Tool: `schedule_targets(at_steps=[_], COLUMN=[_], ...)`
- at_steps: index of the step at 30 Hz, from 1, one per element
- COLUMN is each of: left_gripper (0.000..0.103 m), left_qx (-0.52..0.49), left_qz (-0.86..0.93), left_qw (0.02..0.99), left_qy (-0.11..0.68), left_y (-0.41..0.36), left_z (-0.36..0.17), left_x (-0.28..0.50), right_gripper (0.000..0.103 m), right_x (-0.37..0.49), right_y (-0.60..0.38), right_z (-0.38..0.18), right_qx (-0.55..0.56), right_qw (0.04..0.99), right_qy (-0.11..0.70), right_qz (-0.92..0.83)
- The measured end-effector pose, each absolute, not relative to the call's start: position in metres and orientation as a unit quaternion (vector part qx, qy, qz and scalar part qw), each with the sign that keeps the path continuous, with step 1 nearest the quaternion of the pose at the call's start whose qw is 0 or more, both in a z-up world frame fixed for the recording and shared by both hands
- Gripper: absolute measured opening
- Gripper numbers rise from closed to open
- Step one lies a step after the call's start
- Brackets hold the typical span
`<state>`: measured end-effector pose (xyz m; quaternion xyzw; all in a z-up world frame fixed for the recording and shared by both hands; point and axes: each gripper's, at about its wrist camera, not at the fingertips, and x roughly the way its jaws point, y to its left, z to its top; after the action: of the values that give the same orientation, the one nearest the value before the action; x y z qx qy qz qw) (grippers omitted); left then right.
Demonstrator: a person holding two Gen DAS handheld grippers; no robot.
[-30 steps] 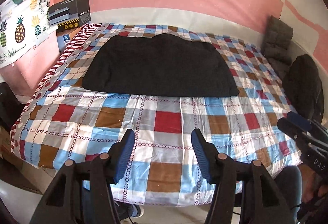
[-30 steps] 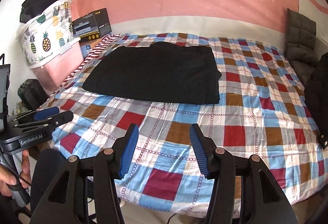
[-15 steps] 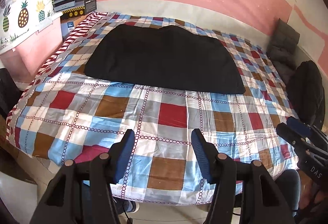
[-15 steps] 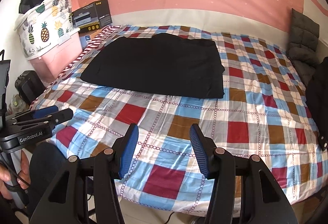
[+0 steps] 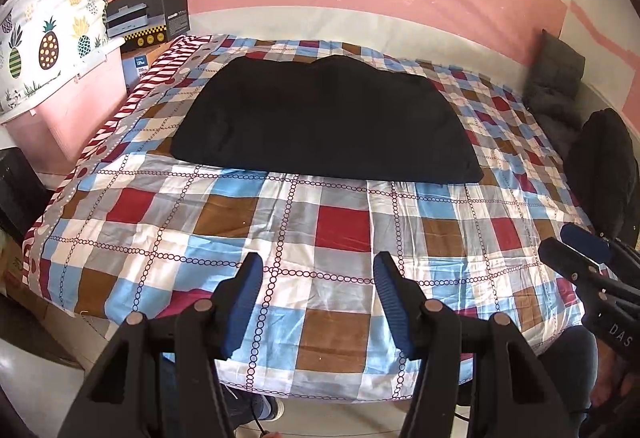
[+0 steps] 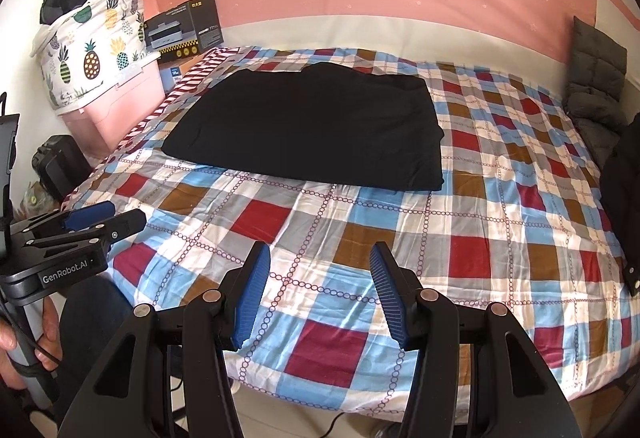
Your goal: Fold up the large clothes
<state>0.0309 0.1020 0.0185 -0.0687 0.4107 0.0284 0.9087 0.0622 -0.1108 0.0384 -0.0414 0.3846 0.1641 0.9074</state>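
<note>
A black garment lies folded flat as a wide rectangle on the far half of a checked bed cover; it also shows in the right wrist view. My left gripper is open and empty above the bed's near edge, well short of the garment. My right gripper is open and empty, also over the near edge. Each gripper shows at the side of the other's view: the right one, the left one.
A pink storage bin with a pineapple-print bag and a dark printed box stand left of the bed. A grey padded jacket and a black coat lie at the right edge. The wall is behind.
Both grippers stayed open and empty. The views shifted slightly up and down over the bed; the garment has not moved.
</note>
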Motion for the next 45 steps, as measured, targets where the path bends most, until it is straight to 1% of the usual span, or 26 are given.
schedule_targets(at_steps=[45], left_gripper=[0.06], left_qx=[-0.061], left_qz=[0.032], left_qw=[0.903], left_qy=[0.424], left_y=[0.0989], left_z=[0.0179], left_x=[0.0289], right_gripper=[0.053], right_x=[0.0587], right_y=[-0.1082], right_z=[0.0411], right_qx=[-0.037], right_qw=[0.907], right_qy=[0.385], right_qz=[0.167])
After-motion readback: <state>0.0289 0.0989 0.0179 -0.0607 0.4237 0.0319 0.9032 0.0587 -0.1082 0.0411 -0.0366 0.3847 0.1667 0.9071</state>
